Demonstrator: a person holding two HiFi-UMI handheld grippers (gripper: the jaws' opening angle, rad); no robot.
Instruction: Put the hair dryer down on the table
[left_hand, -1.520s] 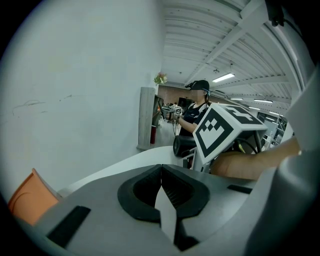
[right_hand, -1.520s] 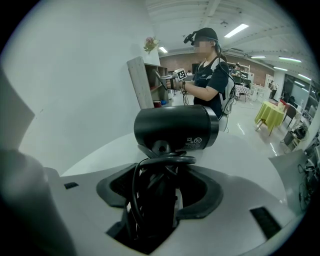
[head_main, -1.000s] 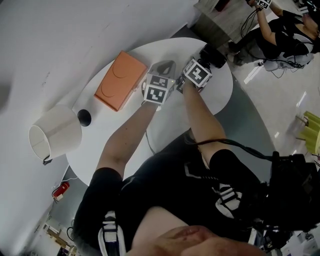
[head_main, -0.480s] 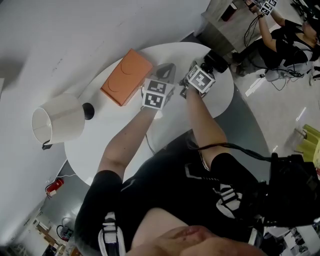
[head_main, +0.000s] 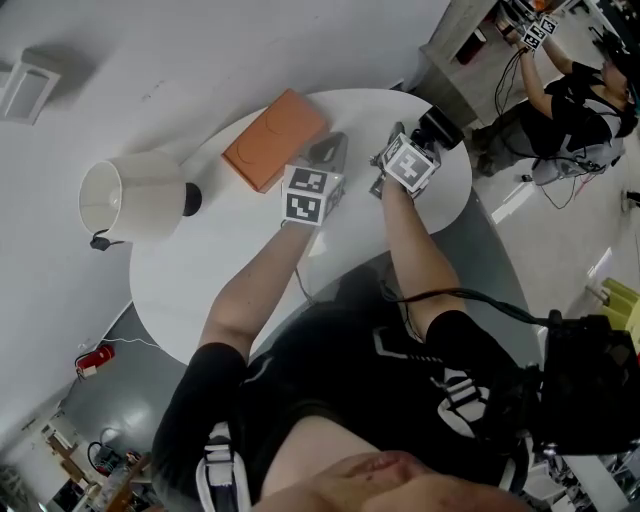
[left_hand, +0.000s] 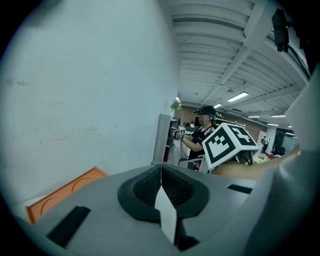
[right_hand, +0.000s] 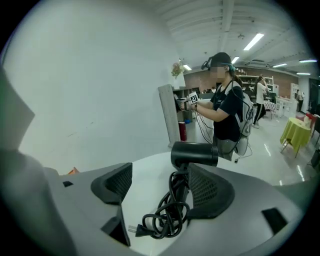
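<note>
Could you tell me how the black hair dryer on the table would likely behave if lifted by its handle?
The hair dryer looks like rigid plastic, so the body should keep its shape. Its cord lies in loose loops, so it would probably dangle and uncoil, with the plug swinging. Most of its bulk sits at one end, so it may tip that way.

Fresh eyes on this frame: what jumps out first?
The black hair dryer, cord coiled, lies on the round white table just beyond the right gripper. Its jaws have just been opening and stand wide, with the cord showing between them but nothing gripped. The left gripper hovers alongside with jaws shut and empty. An orange box and a white-shaded lamp sit on the table's wall side.
</note>
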